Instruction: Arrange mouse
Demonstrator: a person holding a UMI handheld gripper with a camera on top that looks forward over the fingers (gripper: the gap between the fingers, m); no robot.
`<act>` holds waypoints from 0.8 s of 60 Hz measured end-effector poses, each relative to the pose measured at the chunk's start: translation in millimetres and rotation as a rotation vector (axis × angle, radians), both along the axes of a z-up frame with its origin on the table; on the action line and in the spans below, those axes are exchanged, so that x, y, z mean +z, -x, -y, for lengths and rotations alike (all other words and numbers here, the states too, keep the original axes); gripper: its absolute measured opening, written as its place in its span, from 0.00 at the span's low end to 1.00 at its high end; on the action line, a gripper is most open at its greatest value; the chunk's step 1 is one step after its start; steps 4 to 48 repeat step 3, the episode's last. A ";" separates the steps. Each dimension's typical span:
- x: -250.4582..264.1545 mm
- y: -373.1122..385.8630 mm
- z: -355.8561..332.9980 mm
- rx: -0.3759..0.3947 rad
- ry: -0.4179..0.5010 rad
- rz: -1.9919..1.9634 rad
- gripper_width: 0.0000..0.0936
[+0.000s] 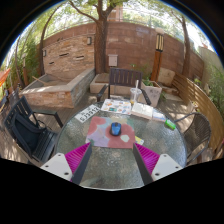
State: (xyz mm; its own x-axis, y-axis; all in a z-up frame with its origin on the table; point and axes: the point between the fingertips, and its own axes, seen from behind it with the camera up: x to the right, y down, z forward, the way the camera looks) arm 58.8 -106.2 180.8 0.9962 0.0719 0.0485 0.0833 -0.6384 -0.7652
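The tongs (112, 158) hang spread and empty above the table (60, 140). The mouse (115, 129) ahead looks light, rigid, slick-shelled; best pinched across its flanks.

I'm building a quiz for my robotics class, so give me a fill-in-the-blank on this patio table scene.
1. The mouse sits on a mouse pad coloured ____.
2. The table is ____ in shape, with a glass top.
3. The gripper has its jaws ____, holding nothing.
4. The mouse lies ____ the fingertips, untouched.

Missing words: red; round; open; beyond
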 end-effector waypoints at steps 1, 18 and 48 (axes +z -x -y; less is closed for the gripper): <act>-0.5 1.2 0.9 0.000 0.002 -0.003 0.91; 0.0 2.6 2.8 -0.002 0.004 -0.009 0.91; 0.0 2.6 2.8 -0.002 0.004 -0.009 0.91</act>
